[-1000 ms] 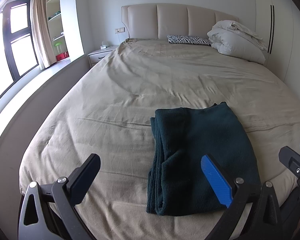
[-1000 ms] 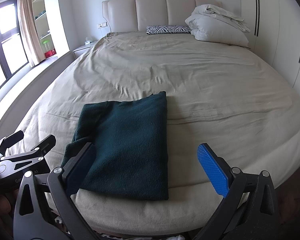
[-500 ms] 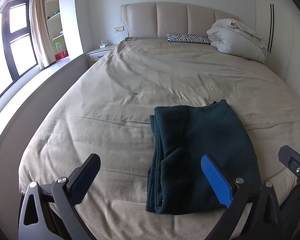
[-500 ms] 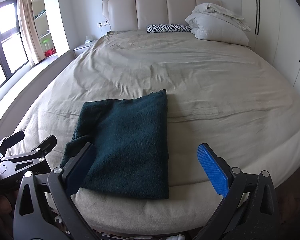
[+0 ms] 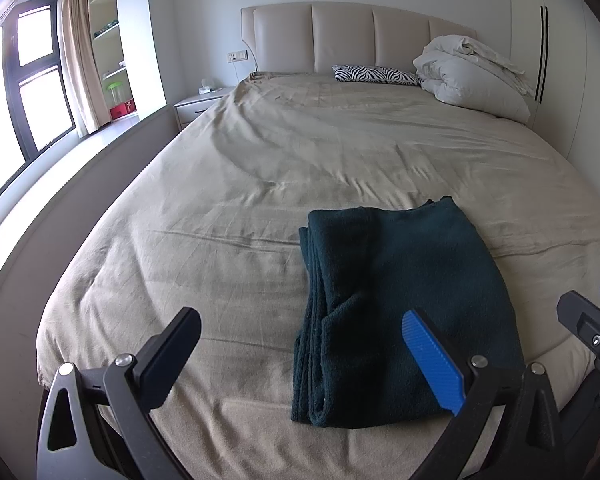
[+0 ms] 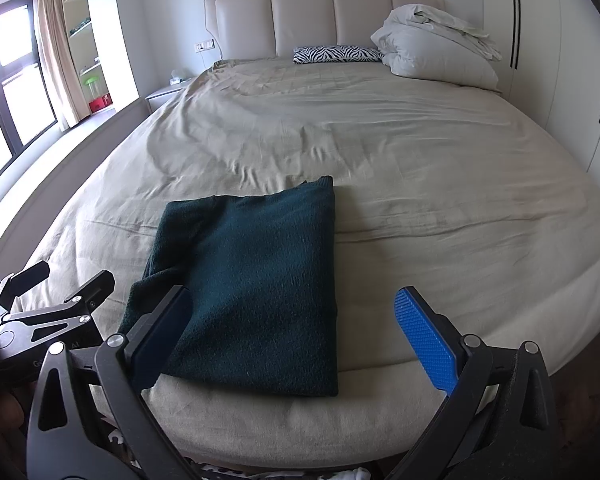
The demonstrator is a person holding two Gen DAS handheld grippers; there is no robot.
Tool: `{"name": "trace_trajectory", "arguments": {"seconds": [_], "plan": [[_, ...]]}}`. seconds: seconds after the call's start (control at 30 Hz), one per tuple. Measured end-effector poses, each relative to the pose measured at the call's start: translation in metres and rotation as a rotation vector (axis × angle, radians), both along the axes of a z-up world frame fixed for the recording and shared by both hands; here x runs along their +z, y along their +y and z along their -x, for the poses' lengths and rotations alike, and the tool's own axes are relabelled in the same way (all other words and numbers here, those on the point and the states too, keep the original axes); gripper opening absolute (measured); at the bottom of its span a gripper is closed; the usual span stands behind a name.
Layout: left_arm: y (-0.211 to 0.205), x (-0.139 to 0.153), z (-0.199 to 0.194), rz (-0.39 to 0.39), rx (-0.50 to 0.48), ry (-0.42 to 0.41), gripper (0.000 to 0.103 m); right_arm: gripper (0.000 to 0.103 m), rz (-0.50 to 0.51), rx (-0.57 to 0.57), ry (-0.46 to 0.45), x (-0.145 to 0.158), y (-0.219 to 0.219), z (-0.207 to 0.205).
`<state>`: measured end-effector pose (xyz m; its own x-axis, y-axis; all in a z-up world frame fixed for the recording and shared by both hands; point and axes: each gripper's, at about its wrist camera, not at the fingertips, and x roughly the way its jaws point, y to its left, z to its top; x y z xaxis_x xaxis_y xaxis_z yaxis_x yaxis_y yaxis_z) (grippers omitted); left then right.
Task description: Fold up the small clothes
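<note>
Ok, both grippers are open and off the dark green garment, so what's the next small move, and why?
Probably bring the right gripper forward and down to the near edge of the dark green garment, to fold it in half toward the headboard. It lies as a long rectangle near the foot of the bed, with loose layered edges on its left side, and the left gripper holds nothing.

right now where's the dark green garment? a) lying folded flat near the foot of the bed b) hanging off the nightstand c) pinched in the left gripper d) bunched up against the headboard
a: the dark green garment lies folded flat on the beige bedsheet near the foot edge, with the left gripper and right gripper both open and holding nothing.
</note>
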<state>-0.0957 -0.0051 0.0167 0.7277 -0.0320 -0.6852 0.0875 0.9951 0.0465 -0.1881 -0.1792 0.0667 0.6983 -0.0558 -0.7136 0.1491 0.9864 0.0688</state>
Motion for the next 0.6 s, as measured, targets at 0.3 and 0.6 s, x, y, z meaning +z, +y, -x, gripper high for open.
{"name": "trace_trajectory", "arguments": {"seconds": [0.3,0.6], "plan": [[0.0011,-0.0007,0.0006,-0.001,-0.001,0.003,0.103,0.103,-0.001,0.002,0.003,-0.0025,-0.0006,0.0014],[0.0016,-0.0016,0.0006,0.0,0.0,0.006,0.103,0.103,-0.002,0.007,0.011,-0.0072,-0.0026,0.0022]]}}
